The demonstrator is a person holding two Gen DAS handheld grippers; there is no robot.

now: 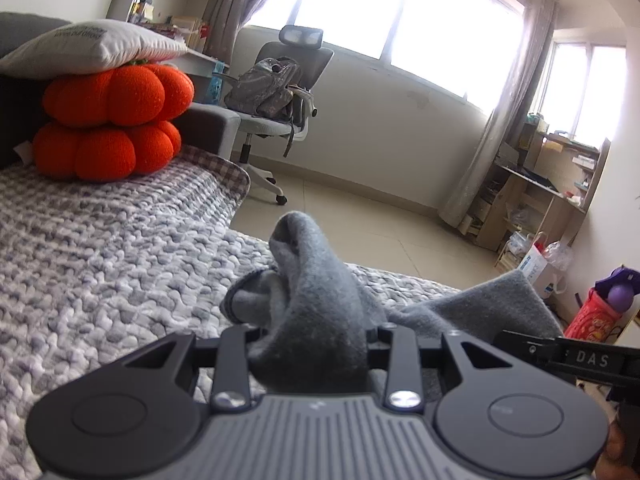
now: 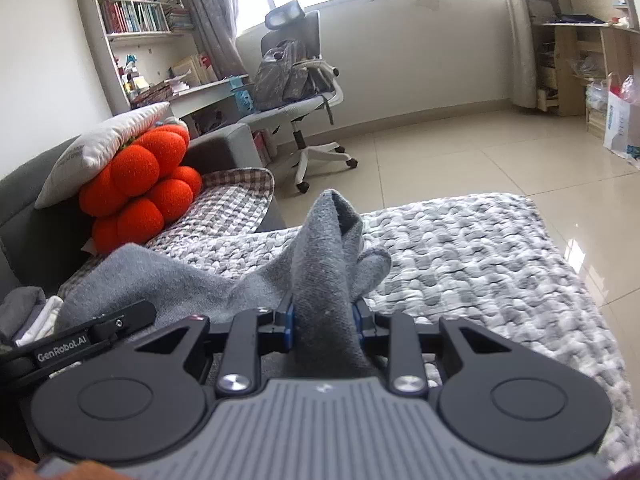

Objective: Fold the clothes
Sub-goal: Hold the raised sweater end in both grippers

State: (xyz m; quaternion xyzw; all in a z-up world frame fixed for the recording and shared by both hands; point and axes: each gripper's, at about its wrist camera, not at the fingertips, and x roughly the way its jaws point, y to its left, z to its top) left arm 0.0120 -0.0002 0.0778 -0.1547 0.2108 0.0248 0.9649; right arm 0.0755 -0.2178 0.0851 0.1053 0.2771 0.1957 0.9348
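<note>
A grey fleece garment (image 1: 316,300) is bunched up between my left gripper (image 1: 312,340), which is shut on it; the cloth hides the fingertips. The same grey garment (image 2: 324,276) rises in a fold out of my right gripper (image 2: 322,320), which is shut on it as well, blue pads just showing at either side. The cloth stretches between the two grippers, and each gripper's body shows at the edge of the other's view. Both hang a little above a grey-and-white quilted sofa cover (image 1: 100,264) (image 2: 480,260).
Orange pumpkin cushions (image 1: 112,120) (image 2: 140,188) and a white pillow (image 1: 92,46) sit at the sofa's far end. An office chair with a bag (image 1: 276,92) (image 2: 300,84) stands on the tiled floor beyond. Folded clothes (image 2: 28,316) lie at the left. Shelves and bags (image 1: 540,208) line the right wall.
</note>
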